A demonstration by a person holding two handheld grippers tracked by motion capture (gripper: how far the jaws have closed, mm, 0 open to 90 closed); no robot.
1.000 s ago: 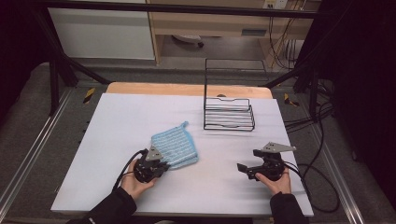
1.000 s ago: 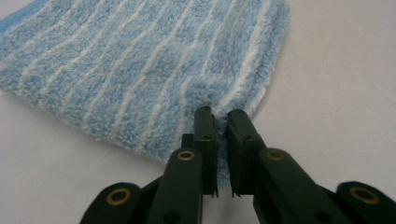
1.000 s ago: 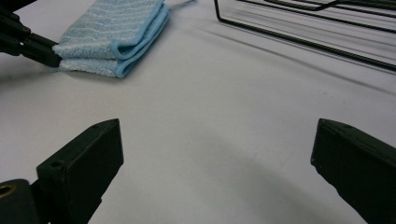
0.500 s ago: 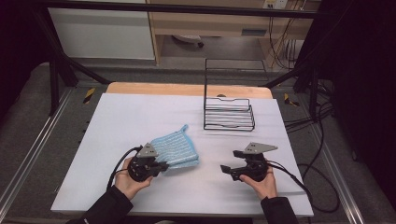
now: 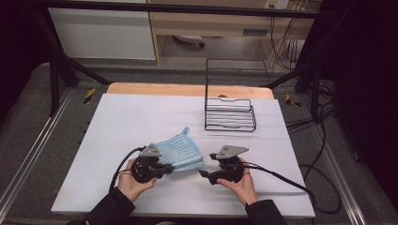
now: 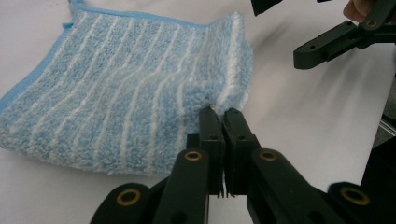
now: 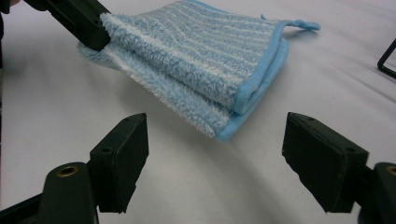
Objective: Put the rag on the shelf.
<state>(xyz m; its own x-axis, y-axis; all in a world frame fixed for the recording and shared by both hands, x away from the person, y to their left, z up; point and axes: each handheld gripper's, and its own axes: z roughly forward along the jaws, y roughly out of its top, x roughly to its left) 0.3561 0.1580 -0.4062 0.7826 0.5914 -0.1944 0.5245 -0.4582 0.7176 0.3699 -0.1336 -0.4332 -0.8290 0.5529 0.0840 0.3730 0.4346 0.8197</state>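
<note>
A folded light-blue striped towel point(image 5: 182, 150) lies on the white table point(image 5: 117, 117), near the front middle. My left gripper point(image 5: 170, 168) is shut on the towel's near edge point(image 6: 121, 93), and that edge is lifted a little off the table; its jaws point(image 6: 224, 114) pinch the pile tightly. My right gripper point(image 5: 202, 174) points left at the towel's right corner point(image 7: 219, 126). Its jaws point(image 7: 215, 128) stand open, have just been closing, and have nothing between them. The corner lies just ahead of them. The left gripper point(image 7: 88, 28) also appears in the right gripper view, at the towel's far side.
A black wire rack point(image 5: 230, 115) stands at the back right of the table. A wooden strip point(image 5: 187, 89) runs along the far edge. Cables trail from both grippers toward the table's front and right.
My right gripper has moved left across the table toward the towel, and its jaws have narrowed. The left gripper has raised the towel's edge slightly.
</note>
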